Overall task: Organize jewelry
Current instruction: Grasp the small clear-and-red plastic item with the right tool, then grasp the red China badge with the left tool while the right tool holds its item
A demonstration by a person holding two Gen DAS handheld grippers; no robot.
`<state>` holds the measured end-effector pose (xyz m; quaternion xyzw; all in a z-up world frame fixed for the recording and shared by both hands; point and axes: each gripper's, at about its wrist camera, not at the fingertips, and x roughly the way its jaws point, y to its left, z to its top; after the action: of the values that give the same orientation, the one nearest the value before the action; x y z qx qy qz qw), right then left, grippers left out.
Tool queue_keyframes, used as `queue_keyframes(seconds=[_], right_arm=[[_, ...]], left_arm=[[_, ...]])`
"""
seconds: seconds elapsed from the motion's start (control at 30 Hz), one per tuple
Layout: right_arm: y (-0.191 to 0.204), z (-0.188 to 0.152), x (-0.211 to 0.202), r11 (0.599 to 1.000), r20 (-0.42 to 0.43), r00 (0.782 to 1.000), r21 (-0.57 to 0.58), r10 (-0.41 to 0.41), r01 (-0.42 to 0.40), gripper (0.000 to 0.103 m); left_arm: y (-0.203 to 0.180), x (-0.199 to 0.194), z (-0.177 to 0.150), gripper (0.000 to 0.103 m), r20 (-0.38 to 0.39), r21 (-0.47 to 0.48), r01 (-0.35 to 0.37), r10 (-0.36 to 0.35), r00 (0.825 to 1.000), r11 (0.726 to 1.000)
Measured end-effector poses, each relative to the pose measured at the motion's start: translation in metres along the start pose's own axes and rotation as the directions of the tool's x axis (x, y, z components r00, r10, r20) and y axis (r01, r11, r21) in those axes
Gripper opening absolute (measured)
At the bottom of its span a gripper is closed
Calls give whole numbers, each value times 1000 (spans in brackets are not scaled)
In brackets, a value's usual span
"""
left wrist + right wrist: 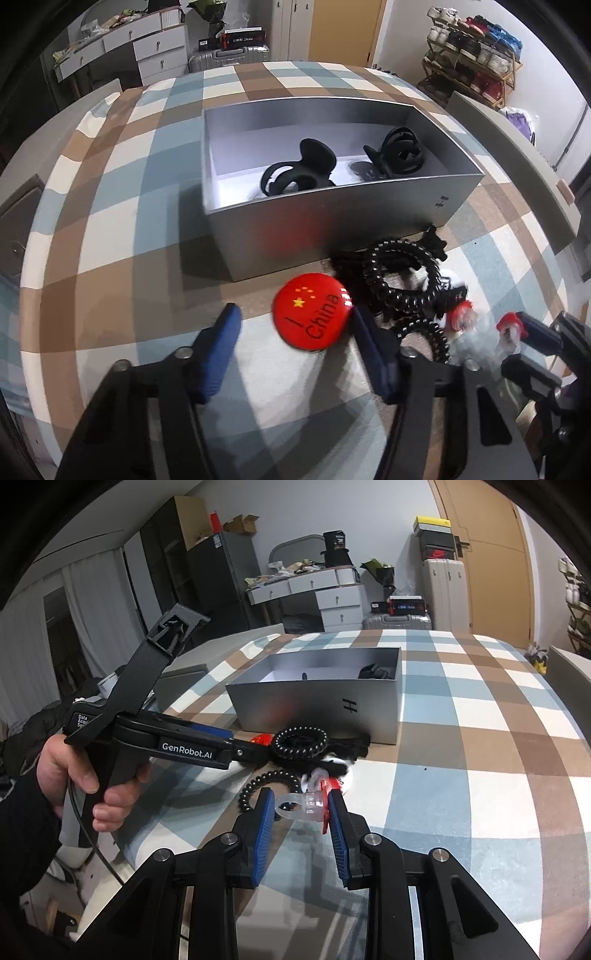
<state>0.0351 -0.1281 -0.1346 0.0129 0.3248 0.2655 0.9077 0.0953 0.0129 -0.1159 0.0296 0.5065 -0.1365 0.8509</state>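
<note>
Grey box (pixel 332 218) holds two black clips; my left gripper (pixel 295 325) brackets the red badge (pixel 312 317) unclamped, my right gripper (pixel 301 805) pinches a clear ring (pixel 310 805), coils (pixel 402 288) remain.

Badge (pixel 313 316): glossy red, smooth. Coiled hair ties (pixel 402 280): shiny black plastic. Box (pixel 332 206): matt grey card, white inside. Tablecloth (pixel 110 221): checked cloth, matt. Ring (pixel 303 805): clear plastic. Gripper pads (pixel 264 834): ribbed blue.
</note>
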Motion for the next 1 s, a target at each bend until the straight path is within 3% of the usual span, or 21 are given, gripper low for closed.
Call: queue_keyframes(seconds=[0.13, 0.47, 0.7, 0.8, 1.0], right_arm=[[1, 0, -1, 1000, -1, 1000, -4, 1, -1, 29], [2, 3, -4, 1000, 8, 1000, -6, -2, 2, 29], [2, 7, -6, 1000, 32, 999, -7, 11, -11, 28], [1, 9, -5, 1000, 29, 999, -5, 16, -16, 22], [-2, 3, -8, 1000, 0, 1000, -23, -14, 14, 24]], left_arm=[[5, -1, -1, 37, 5, 17, -14, 14, 1000, 1000], [15, -5, -7, 37, 23, -4, -33, 33, 999, 999], [20, -30, -13, 37, 99, -44, -41, 45, 994, 998], [21, -41, -12, 37, 132, -52, -43, 50, 990, 998], [21, -59, -14, 37, 188, -67, -41, 53, 981, 997]])
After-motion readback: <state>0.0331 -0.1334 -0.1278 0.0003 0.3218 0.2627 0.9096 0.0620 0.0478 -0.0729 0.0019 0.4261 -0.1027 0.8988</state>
